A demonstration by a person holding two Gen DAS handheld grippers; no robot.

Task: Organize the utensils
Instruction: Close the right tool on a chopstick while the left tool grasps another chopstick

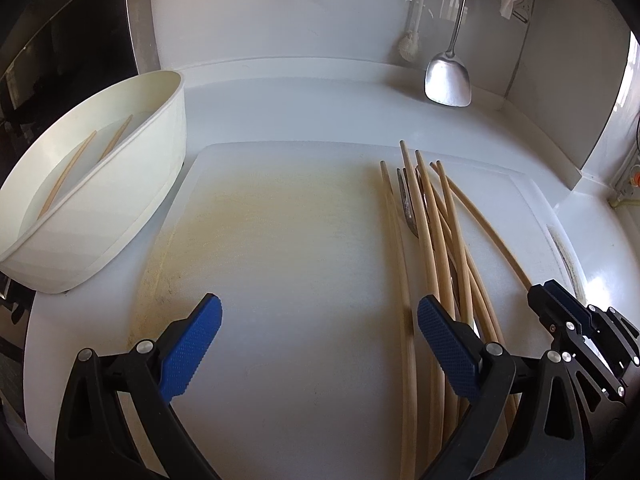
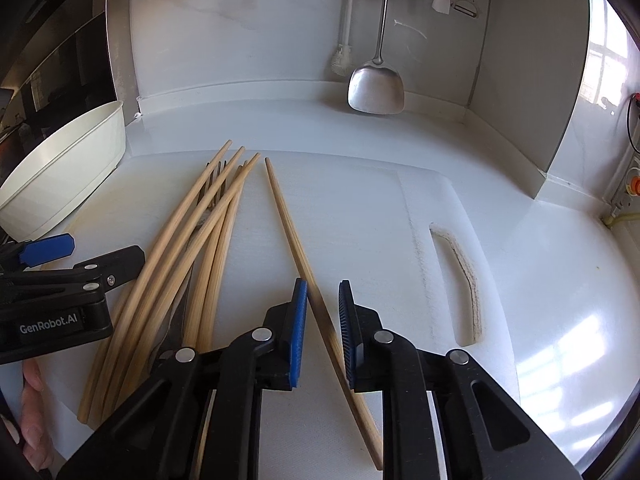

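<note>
My right gripper [image 2: 323, 292] stands over a white cutting board [image 2: 372, 208]. A single wooden chopstick [image 2: 286, 220] runs between its blue pads [image 2: 301, 320]; the jaws are narrow, and a slit of light still shows on the chopstick's right side. To the left lies a pile of several chopsticks [image 2: 188, 240] with a metal fork [image 2: 216, 180] underneath. My left gripper [image 1: 320, 320] hangs wide open over the bare board [image 1: 280, 220], the pile [image 1: 436, 240] and fork [image 1: 406, 200] just to its right. A cream oval tub [image 1: 100, 208] at the left holds two chopsticks [image 1: 72, 164].
A steel spatula [image 1: 448, 80] and a white brush [image 1: 408, 46] hang against the back wall. The board has a slot handle [image 2: 460, 280] at its right. A dark appliance front is at the far left. A person's hand [image 2: 36, 420] shows at the lower left.
</note>
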